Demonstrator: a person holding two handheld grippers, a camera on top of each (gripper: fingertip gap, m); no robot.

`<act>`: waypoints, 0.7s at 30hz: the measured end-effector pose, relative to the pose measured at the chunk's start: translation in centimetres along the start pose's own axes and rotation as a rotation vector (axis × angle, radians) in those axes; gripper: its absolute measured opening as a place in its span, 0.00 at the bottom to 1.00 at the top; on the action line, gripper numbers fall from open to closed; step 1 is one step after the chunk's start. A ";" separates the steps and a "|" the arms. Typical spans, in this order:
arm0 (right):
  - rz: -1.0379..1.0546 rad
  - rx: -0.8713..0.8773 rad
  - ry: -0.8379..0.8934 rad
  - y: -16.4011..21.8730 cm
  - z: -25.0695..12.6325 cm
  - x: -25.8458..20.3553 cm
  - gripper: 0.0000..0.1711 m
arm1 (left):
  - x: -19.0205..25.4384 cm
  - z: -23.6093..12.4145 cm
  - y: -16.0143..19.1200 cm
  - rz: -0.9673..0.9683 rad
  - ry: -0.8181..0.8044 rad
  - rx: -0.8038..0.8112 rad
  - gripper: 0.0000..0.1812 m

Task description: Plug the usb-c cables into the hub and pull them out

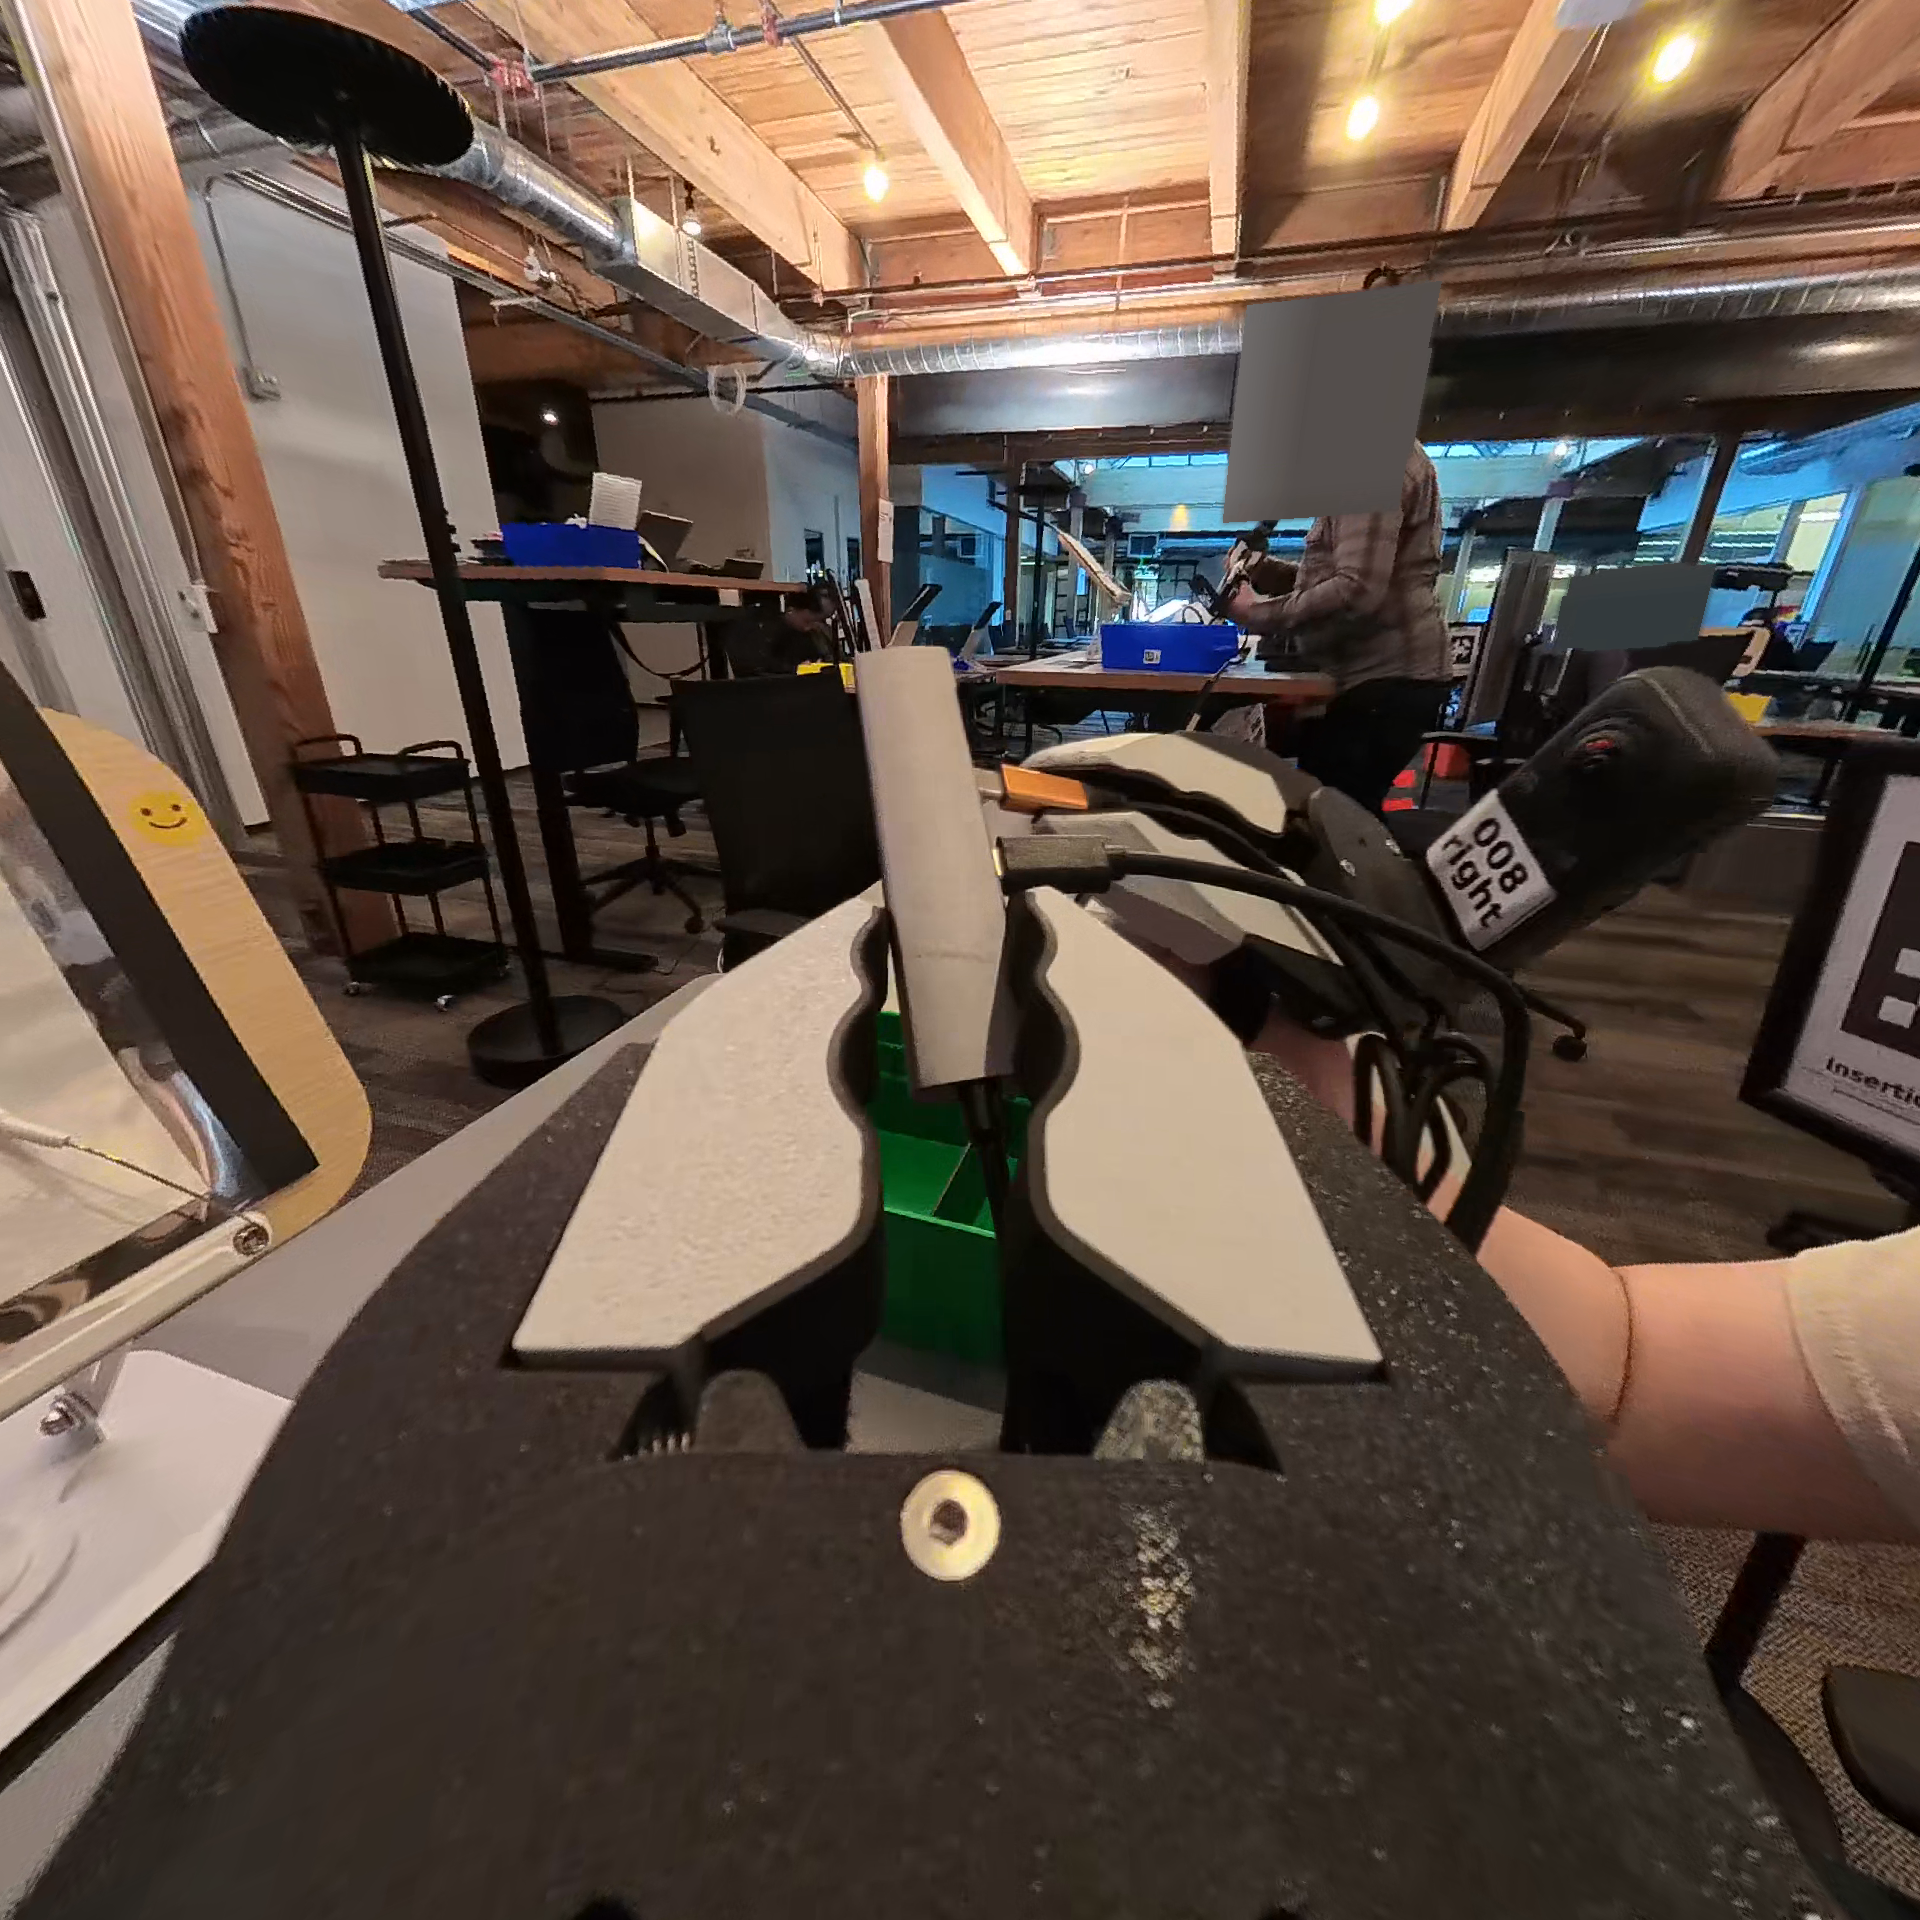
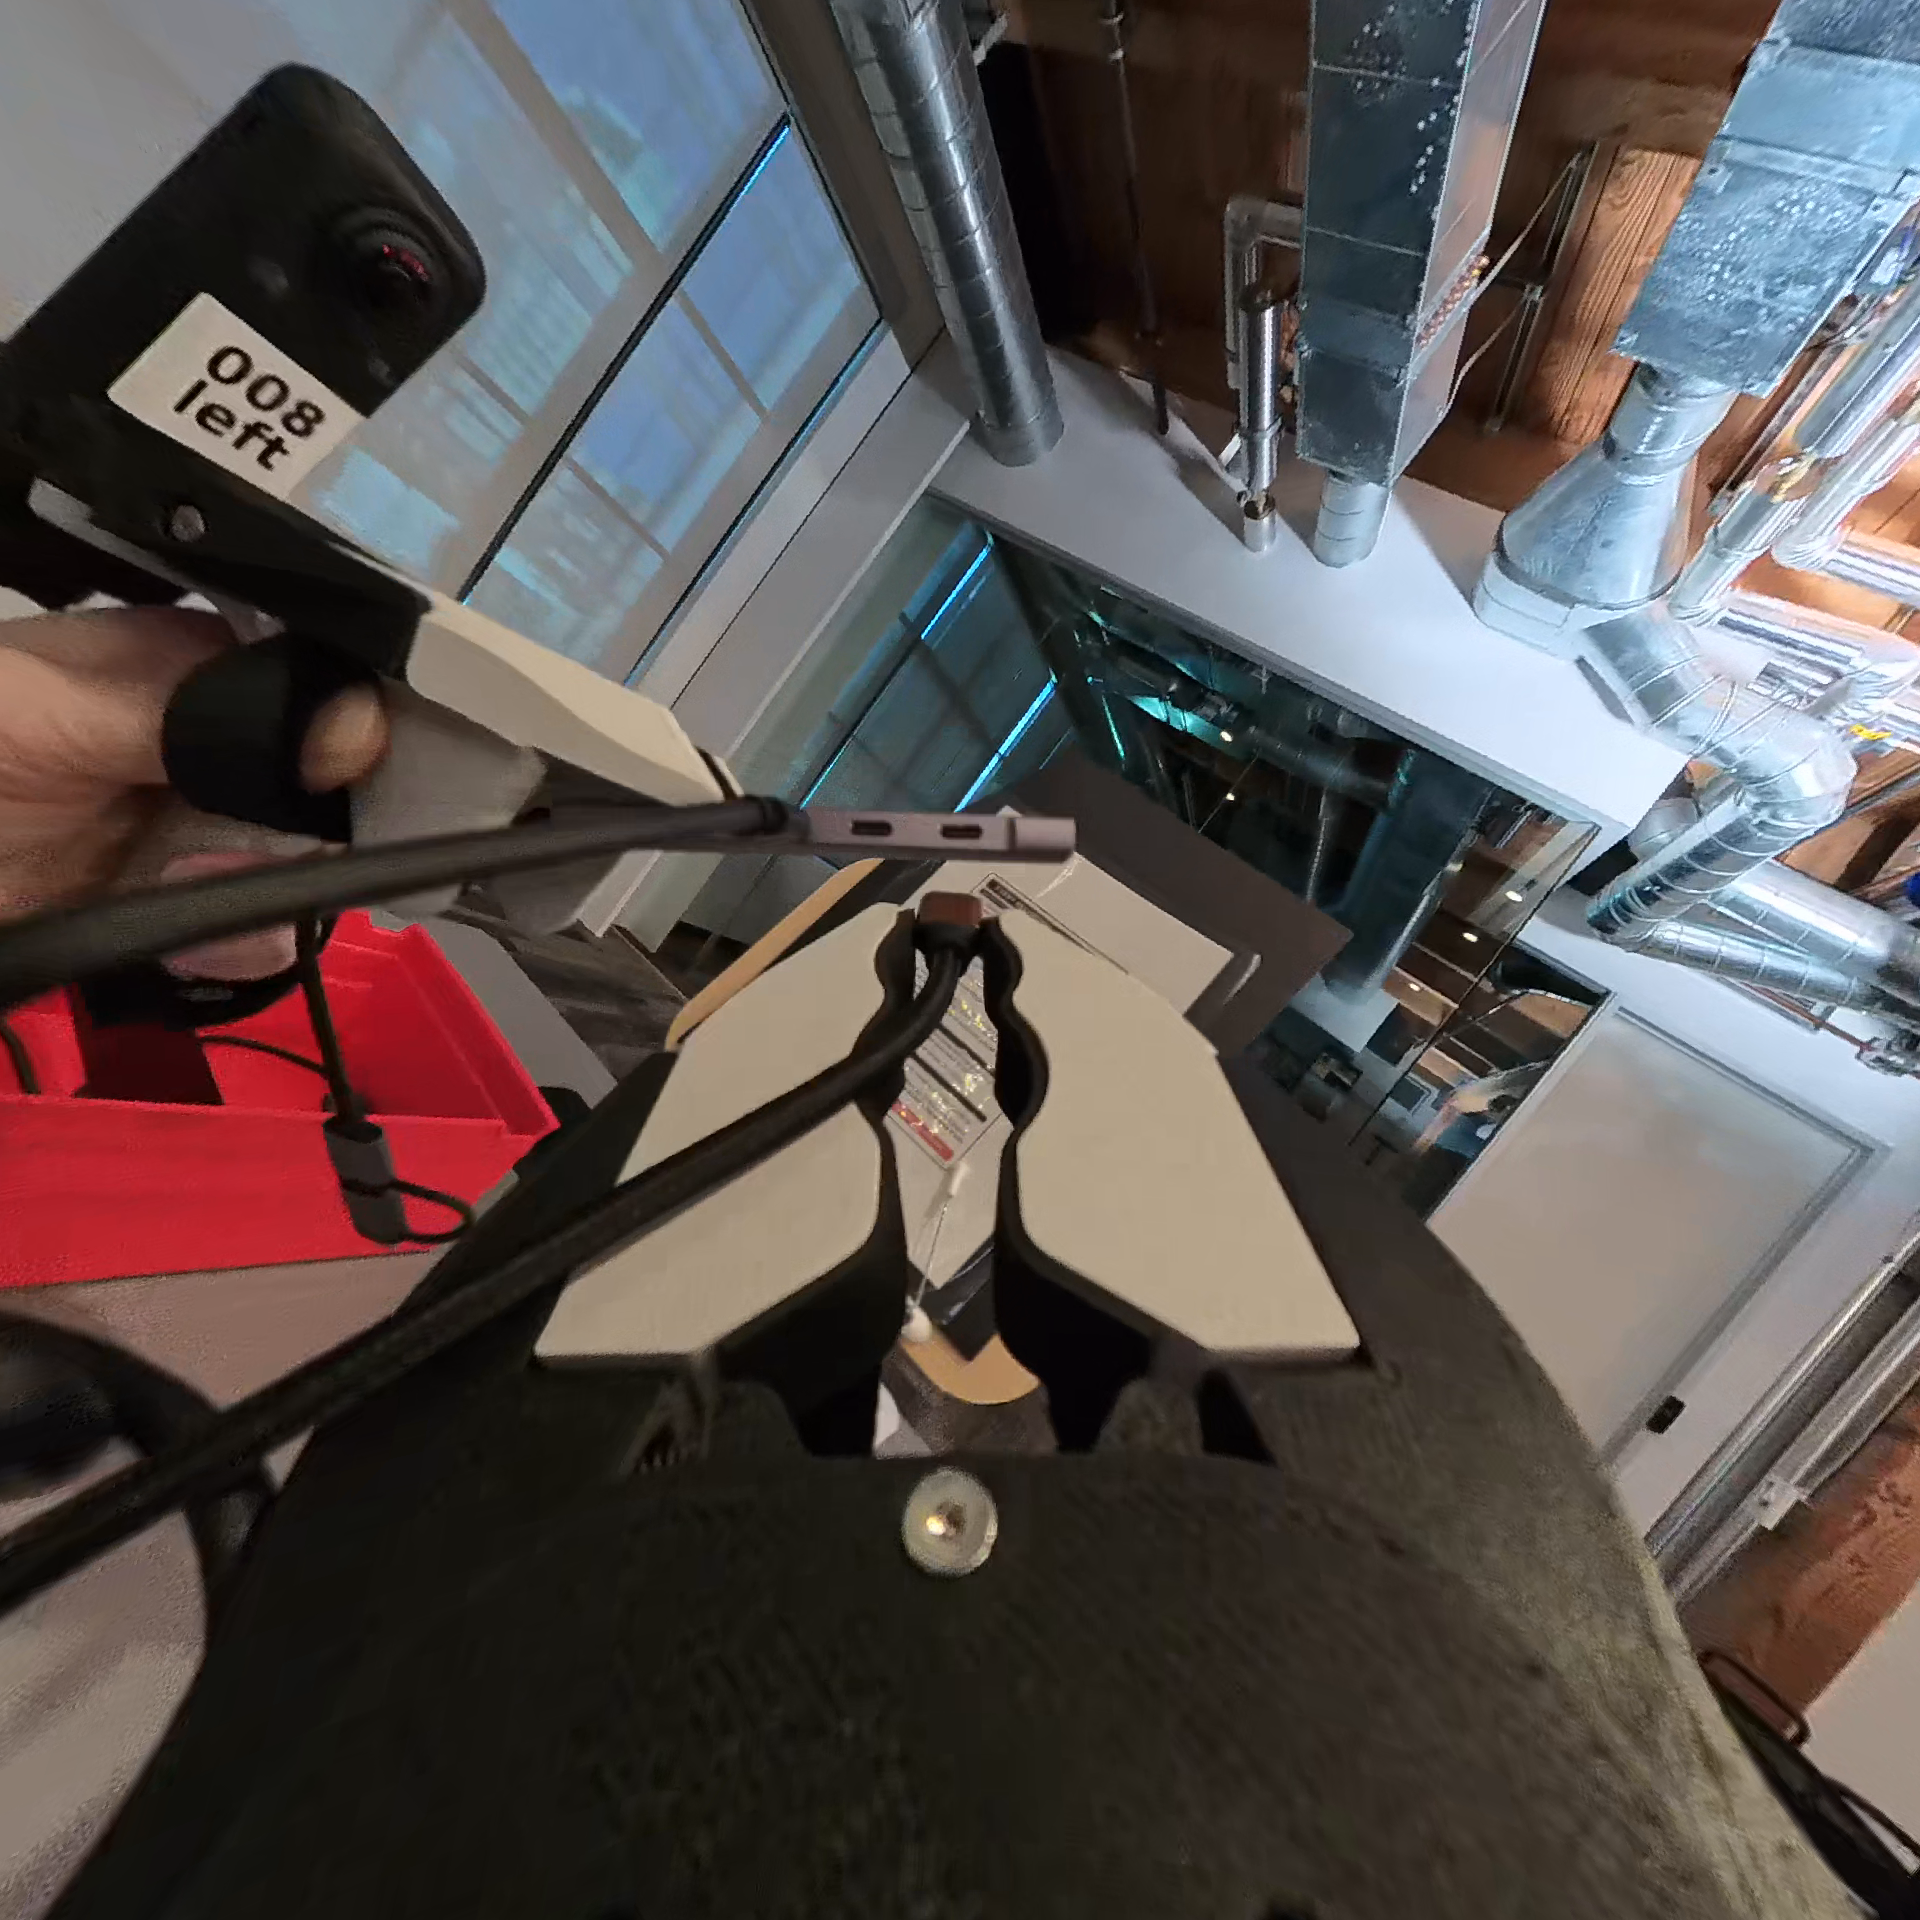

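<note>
Slim grey metal USB hub and two USB-C cables, held aloft between two hand-held tongs.

Left tongs (image 1: pixel 943 997) pinch the slim grey metal USB hub (image 1: pixel 930 873) upright. At the hub's 3 o'clock edge, right tongs (image 2: pixel 951 935) clamp the orange-shelled USB-C plug (image 1: pixel 1044 787), tip at the hub; black USB-C plug (image 1: pixel 1055 859) just below. Green plastic bin (image 1: pixel 935 1226) beneath.

Lit warmly by ceiling bulbs (image 1: pixel 876 182); glared slightly. Bent at edges by wide-angle distortion. Blurred across near hand (image 2: pixel 94 748).
</note>
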State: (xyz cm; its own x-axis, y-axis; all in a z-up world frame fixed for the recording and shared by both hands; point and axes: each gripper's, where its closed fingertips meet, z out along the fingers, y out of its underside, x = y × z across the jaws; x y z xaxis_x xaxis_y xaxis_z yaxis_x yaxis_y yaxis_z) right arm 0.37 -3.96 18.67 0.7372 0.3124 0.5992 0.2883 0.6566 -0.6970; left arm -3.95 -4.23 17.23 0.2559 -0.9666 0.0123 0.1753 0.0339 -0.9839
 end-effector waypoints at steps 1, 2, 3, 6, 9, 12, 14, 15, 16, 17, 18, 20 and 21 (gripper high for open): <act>0.011 -0.006 0.000 -0.1 0.1 -0.2 0.07 | -0.1 0.0 0.1 0.000 -0.007 -0.003 0.12; 0.020 -0.017 0.000 -0.2 0.2 -0.4 0.07 | -0.2 0.1 0.2 0.005 -0.015 -0.007 0.12; 0.029 -0.030 -0.007 -0.1 0.3 -0.6 0.07 | -0.3 0.1 0.2 0.014 -0.025 -0.011 0.12; 0.058 -0.044 -0.016 -0.3 0.5 -1.1 0.07 | -0.4 0.1 0.4 0.026 -0.038 -0.023 0.12; 0.074 -0.045 -0.027 -0.4 0.5 -1.4 0.07 | -0.3 0.2 0.5 0.020 -0.032 -0.030 0.12; 0.067 -0.067 -0.025 -0.2 0.6 -1.5 0.07 | -0.3 0.3 0.6 0.014 -0.028 -0.037 0.12; 0.065 -0.068 -0.026 -0.3 0.6 -1.5 0.07 | -0.3 0.3 0.6 0.010 -0.023 -0.040 0.12; 0.059 -0.068 -0.027 -0.3 0.6 -1.5 0.07 | -0.2 0.3 0.7 0.007 -0.021 -0.043 0.12; 0.052 -0.067 -0.025 -0.3 0.6 -1.5 0.07 | -0.2 0.3 0.6 0.007 -0.020 -0.043 0.12; 0.048 -0.070 -0.024 -0.3 0.6 -1.5 0.07 | -0.2 0.3 0.7 0.011 -0.022 -0.046 0.12; 0.044 -0.074 -0.026 -0.3 0.6 -1.5 0.07 | -0.3 0.3 0.7 0.014 -0.024 -0.051 0.12; 0.037 -0.083 -0.032 -0.2 0.6 -1.6 0.07 | -0.3 0.3 0.8 0.013 -0.024 -0.058 0.12; 0.029 -0.084 -0.035 -0.2 0.6 -1.6 0.07 | -0.3 0.3 0.8 0.008 -0.021 -0.062 0.12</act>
State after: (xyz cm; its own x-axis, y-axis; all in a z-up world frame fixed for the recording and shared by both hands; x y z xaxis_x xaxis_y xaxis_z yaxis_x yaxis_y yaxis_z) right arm -1.24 -4.16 18.06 0.7245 0.3552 0.5908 0.3186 0.5874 -0.7439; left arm -3.63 -3.82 16.44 0.2768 -0.9609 0.0074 0.1138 0.0251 -0.9932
